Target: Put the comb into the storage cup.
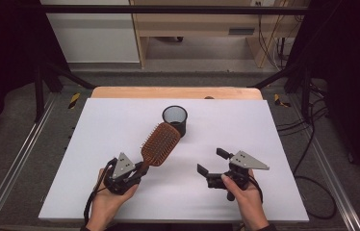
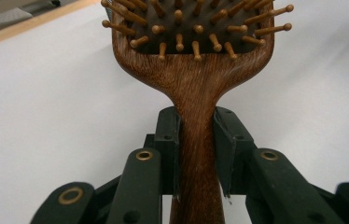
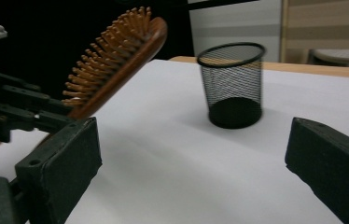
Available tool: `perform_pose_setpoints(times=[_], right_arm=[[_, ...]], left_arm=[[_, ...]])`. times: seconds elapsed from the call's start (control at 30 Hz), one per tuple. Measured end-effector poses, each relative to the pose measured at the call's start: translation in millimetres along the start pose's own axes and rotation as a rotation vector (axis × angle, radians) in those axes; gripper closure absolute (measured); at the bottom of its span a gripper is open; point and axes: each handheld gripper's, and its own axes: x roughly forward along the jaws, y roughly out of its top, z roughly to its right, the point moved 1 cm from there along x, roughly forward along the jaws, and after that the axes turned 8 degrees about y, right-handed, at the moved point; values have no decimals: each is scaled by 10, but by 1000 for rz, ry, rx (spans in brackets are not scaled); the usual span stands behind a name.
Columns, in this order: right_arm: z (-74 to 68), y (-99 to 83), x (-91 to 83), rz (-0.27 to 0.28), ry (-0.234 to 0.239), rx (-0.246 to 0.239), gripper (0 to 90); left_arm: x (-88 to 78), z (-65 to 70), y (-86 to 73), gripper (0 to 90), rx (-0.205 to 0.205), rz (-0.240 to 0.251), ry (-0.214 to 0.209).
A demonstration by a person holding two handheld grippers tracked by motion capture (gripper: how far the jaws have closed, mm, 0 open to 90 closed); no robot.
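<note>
A brown wooden paddle hairbrush [image 1: 160, 143] with peg bristles is held off the white table, head tilted up toward the far right. My left gripper [image 1: 137, 169] is shut on its handle [image 2: 199, 149], one jaw on each side. The brush's bristles [image 3: 99, 60] face up and toward the camera in the right gripper view. A black wire-mesh cup [image 1: 174, 120] stands upright just beyond the brush head, also seen as the mesh cup [image 3: 231, 84]. My right gripper [image 1: 212, 161] rests near the front right of the table, jaws wide apart and empty.
The white table top [image 1: 120, 120] has a wooden strip [image 1: 175, 92] along its far edge. Black frame legs, cables and a grey floor surround the table; a wooden cabinet stands behind.
</note>
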Motion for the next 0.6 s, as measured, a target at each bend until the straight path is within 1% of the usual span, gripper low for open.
perform_pose_setpoints(times=[0.07,0.2,0.3,0.43,0.47,0.6], right_arm=[[-57,26,84,7,31,29,36],[-179,90,269,-9,80,33,31],[-263,124,409,-12,117,60,30],[-340,149,544,-20,142,78,31],[-360,158,572,-20,149,81,32],[-426,215,660,-24,167,88,39]], left_arm=[[-26,-19,7,729,-8,13,-1],[-76,-22,23,729,4,24,11],[-103,-13,36,729,-3,38,8],[-124,1,47,729,3,51,9],[-128,10,48,729,2,57,15],[-143,25,57,729,6,68,13]])
